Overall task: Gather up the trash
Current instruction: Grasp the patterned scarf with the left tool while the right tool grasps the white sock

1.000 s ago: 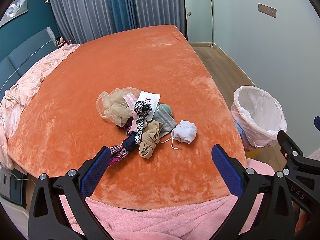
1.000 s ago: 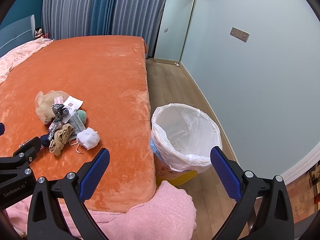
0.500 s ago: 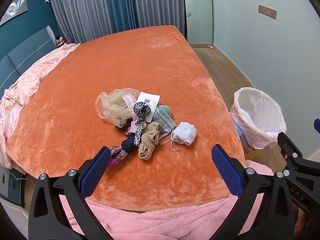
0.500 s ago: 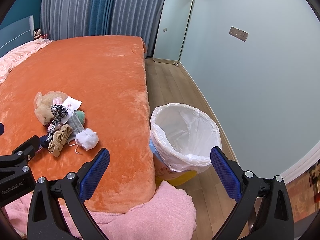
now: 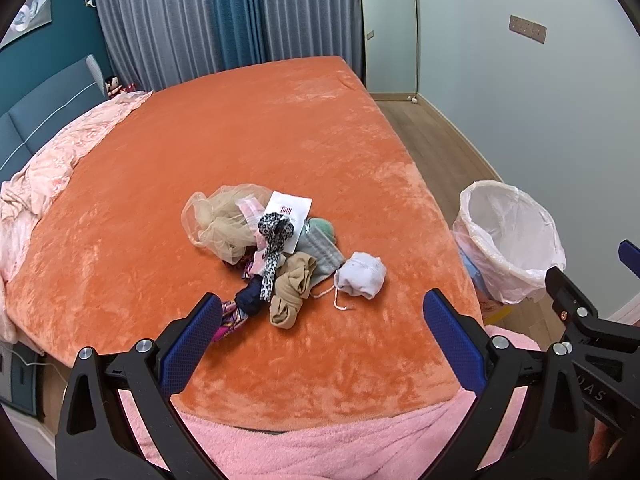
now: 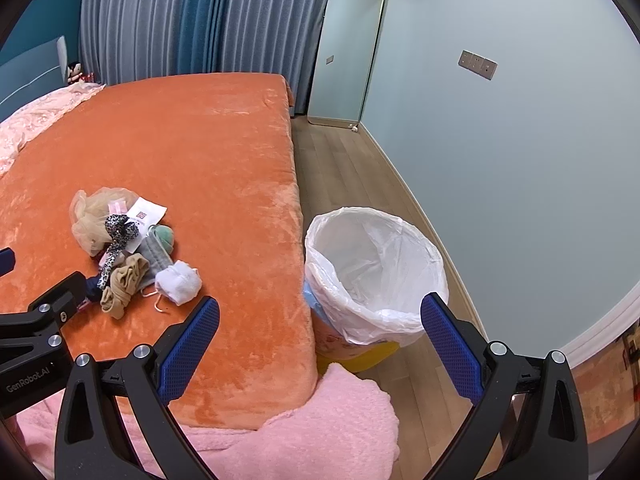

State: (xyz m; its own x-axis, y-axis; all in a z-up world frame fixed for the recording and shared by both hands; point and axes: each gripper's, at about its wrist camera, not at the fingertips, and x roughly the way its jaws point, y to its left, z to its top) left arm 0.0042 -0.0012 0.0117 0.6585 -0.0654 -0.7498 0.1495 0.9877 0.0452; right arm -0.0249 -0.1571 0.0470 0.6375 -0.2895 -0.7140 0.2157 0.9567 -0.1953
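An orange bed is filling both views, a lined bin standing beside it at 3 o'clock. The trash pile is lying mid-bed, as the left gripper and right gripper are hovering, fingers apart, holding nothing.

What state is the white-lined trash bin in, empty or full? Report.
Apparently empty: the white-lined trash bin shows only bare white liner inside; all trash remains on the bed.
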